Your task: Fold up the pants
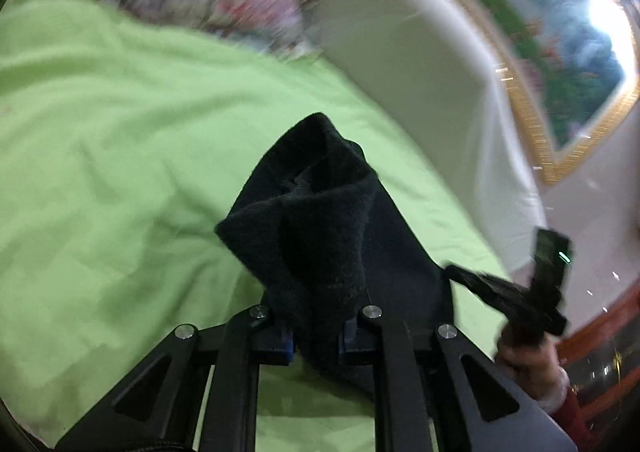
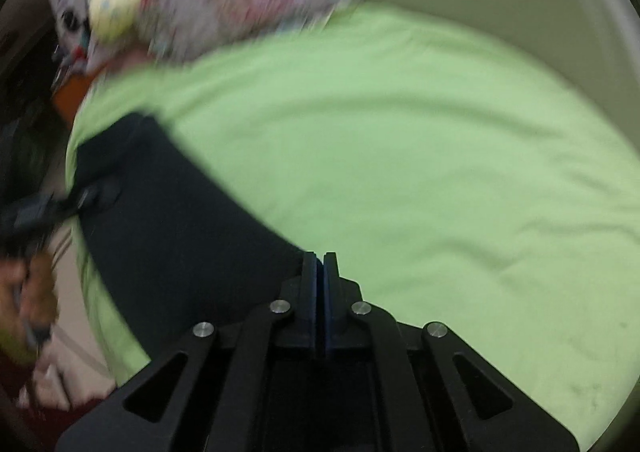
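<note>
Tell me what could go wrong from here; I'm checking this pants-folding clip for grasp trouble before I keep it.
1. The left gripper pinches a thick bunched wad of the black pants; the fabric could slip out mid-carry.
2. The right gripper looks shut at the pants' edge; whether it holds cloth is unclear, so that side may drop.
3. Both views are motion-blurred, and fast swinging could wrinkle the green sheet or skew the fold.

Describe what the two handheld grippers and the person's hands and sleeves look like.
Both the left gripper and right gripper are matte black scissor-style linkages with triangular cut-outs, round silver pins at the joints and blue pads on the fingers. No cables show. The right hand is bare, with a white cuff and dark red sleeve.
</note>
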A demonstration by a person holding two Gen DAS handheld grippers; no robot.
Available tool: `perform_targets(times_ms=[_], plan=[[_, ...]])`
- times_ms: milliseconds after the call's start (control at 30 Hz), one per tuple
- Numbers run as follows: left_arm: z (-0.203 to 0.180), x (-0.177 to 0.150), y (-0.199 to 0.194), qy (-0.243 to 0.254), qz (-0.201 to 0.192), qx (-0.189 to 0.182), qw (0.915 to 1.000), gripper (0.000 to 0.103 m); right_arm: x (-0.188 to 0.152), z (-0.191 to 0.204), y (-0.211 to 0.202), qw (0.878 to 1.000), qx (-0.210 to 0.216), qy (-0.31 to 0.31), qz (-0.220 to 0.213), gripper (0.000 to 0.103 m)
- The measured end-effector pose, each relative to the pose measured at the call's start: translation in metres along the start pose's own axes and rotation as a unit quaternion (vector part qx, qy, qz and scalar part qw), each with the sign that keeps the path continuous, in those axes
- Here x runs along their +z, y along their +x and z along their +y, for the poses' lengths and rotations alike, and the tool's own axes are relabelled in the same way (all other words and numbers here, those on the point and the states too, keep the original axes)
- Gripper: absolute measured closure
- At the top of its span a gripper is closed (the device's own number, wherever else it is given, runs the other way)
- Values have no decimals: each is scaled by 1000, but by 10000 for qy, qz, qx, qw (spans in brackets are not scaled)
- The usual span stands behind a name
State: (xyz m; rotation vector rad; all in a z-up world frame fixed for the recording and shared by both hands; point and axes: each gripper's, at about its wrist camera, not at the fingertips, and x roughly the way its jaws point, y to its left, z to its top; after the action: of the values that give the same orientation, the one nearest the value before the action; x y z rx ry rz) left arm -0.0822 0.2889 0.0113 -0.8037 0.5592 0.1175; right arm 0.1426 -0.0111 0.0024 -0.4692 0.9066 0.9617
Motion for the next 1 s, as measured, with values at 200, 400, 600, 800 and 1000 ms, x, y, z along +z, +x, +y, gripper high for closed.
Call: perform_targets(times_ms=[200,400,600,800,1000], plan=[[9,-4,13,548,139,575,9967,90,-12,21,54,9983,-506,-169,244,100],[25,-6,28,971,346,1451,9840,65,-30,-1,53,9957,-483,758,204,90],[21,-3,-21,708,-247,1511,9857,55,-88,-39,-31,9869,-399,1524,-345,88],[-38,-2,-35,1181,-459,951,9874,44,-160,-62,-100,9691,-413,2313,-747,84],[-93,-23,13,1588,235,322,9865,43,-220,-75,-142,9490,-763,2904,-962,61]])
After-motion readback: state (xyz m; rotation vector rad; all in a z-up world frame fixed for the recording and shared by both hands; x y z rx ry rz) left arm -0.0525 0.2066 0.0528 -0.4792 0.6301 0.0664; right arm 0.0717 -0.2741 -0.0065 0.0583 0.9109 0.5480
